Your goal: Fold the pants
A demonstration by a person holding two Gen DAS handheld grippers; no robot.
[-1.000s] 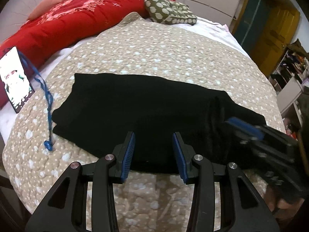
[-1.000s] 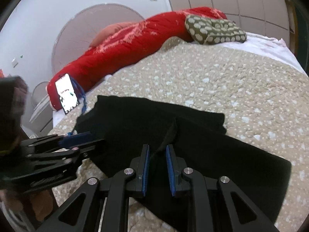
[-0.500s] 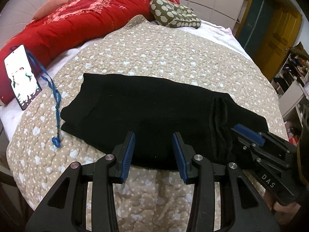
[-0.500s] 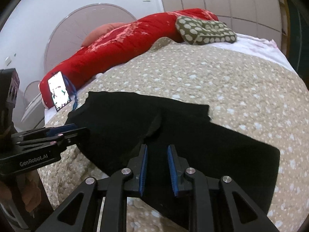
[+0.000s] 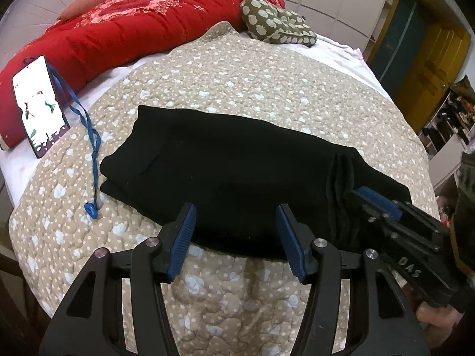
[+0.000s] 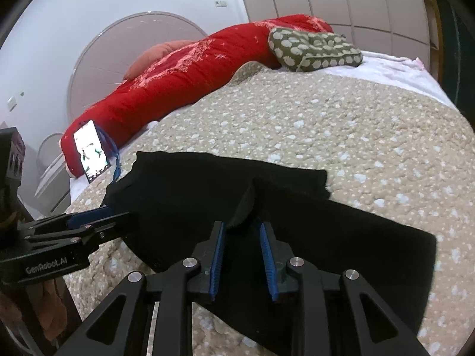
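Left gripper (image 5: 236, 218) wider than before

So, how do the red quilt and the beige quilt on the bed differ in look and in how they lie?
The red quilt is bunched into a long roll along the far side of the bed; the beige quilt lies spread flat. The red quilt has a pale pink pattern; the beige quilt has small white dots and blotches. The black pants lie on the beige quilt, while a phone leans against the red quilt. Both are quilted bedding.
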